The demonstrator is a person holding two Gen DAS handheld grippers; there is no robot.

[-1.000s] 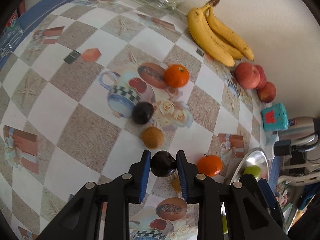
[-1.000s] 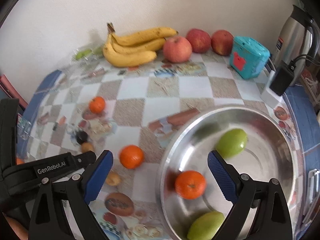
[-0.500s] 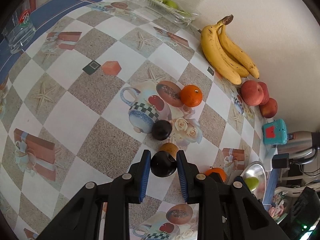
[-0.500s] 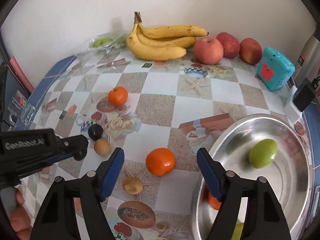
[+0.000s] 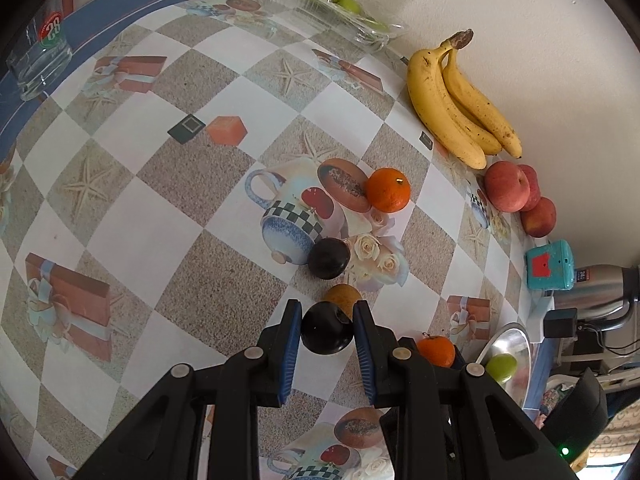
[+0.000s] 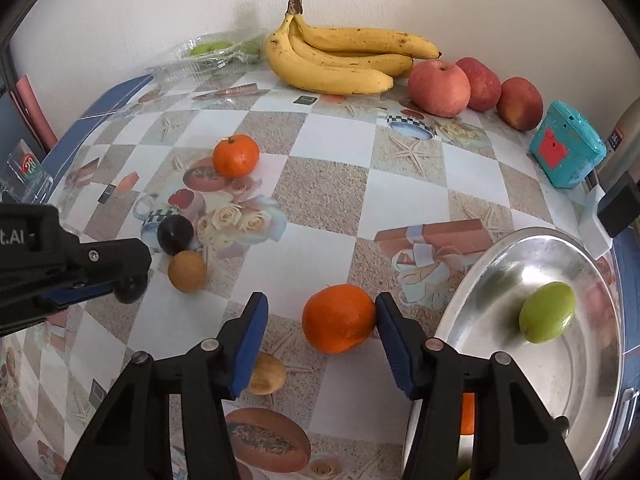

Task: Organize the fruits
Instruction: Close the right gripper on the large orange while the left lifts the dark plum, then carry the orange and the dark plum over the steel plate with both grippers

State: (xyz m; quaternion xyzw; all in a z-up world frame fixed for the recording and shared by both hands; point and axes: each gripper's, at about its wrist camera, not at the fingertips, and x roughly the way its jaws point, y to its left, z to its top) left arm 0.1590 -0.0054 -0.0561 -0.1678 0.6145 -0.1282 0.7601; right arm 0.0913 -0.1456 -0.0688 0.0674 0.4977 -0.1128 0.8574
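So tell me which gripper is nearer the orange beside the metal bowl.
Right. The right gripper has that orange between its closing jaws, one pad against it. The left gripper sits off to its side, shut on a dark plum.

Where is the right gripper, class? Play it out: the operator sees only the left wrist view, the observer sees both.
Observer: The right gripper straddles a mandarin beside the metal bowl. Its jaws are closing, with one pad close against the peel and the other still apart.
Operator: What is in the bowl besides the green fruit?
Observer: Part of an orange fruit shows behind the gripper's finger.
Operator: Anything else loose nearby?
Observer: A small tan fruit lies on the table by the gripper's other finger.
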